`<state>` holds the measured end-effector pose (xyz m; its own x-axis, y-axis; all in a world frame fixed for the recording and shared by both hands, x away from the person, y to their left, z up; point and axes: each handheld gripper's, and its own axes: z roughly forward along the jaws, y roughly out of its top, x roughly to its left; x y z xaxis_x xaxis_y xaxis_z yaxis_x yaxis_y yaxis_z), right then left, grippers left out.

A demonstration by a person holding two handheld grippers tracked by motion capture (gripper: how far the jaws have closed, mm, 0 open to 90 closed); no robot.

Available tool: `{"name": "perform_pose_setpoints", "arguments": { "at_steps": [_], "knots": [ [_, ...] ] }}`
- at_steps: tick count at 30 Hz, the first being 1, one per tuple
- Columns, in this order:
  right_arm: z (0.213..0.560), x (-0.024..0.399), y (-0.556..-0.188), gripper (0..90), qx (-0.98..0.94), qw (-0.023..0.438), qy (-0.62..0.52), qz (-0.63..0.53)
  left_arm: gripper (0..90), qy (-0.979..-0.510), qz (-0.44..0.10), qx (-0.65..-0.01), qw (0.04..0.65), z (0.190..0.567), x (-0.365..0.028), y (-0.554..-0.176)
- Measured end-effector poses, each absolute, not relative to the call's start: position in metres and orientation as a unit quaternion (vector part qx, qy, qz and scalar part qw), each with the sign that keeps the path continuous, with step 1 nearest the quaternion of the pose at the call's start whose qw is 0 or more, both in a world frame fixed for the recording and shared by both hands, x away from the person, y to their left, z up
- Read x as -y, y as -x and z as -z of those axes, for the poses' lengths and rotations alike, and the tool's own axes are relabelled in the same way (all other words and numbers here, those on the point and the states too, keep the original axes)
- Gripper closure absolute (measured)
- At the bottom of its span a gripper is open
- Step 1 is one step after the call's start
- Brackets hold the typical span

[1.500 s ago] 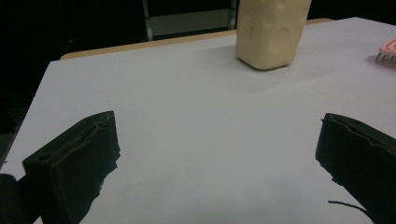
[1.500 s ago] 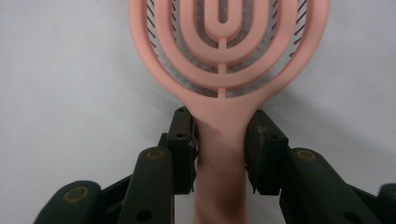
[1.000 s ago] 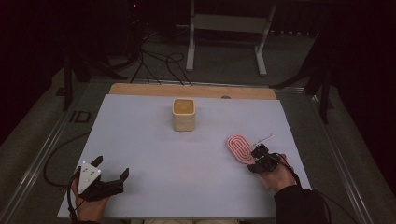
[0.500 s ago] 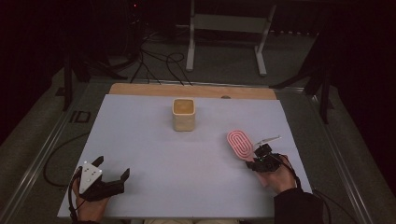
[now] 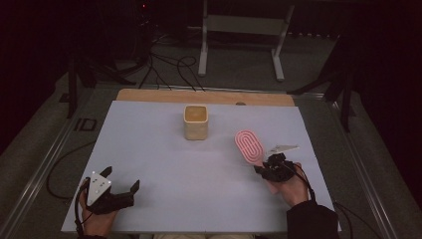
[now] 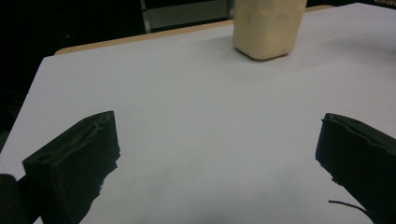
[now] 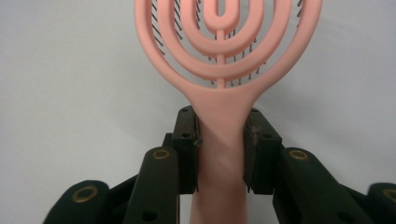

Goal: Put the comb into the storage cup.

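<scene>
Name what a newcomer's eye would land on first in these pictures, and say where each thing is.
First, the pink hairbrush on the right of the white table, its handle clamped in the right tool. Next, the beige cup standing upright near the table's far middle. At the near left, the left tool rests with jaws wide apart, holding nothing.

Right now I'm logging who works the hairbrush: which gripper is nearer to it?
Right. The right gripper is shut on the pink hairbrush at its handle. The left gripper rests open at the table's near left corner, far across from the brush.
</scene>
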<state>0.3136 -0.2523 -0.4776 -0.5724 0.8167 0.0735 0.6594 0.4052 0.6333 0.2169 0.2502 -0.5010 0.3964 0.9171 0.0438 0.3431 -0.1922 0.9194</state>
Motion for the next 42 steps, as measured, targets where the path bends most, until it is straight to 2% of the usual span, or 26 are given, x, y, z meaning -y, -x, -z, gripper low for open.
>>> {"name": "perform_pose_setpoints", "arguments": {
  "at_steps": [14, 22, 31, 42],
  "knots": [
    [0.457, 0.246, -0.309, 70.1, -0.805, 0.157, -0.423, -0.386, 0.0, -0.701, -0.309, -0.457, 0.452, 0.503, -0.250, -0.217],
    [0.452, 0.234, -0.310, 70.1, -0.810, 0.154, -0.409, -0.392, 0.0, -0.690, -0.297, -0.459, 0.475, 0.497, -0.247, -0.217],
    [0.447, 0.220, -0.310, 70.1, -0.811, 0.154, -0.397, -0.401, 1.3, -0.695, -0.291, -0.451, 0.479, 0.480, -0.232, -0.224],
    [0.445, 0.208, -0.303, 70.1, -0.806, 0.159, -0.386, -0.420, 0.0, -0.721, -0.278, -0.425, 0.471, 0.456, -0.193, -0.245]
  ]
}}
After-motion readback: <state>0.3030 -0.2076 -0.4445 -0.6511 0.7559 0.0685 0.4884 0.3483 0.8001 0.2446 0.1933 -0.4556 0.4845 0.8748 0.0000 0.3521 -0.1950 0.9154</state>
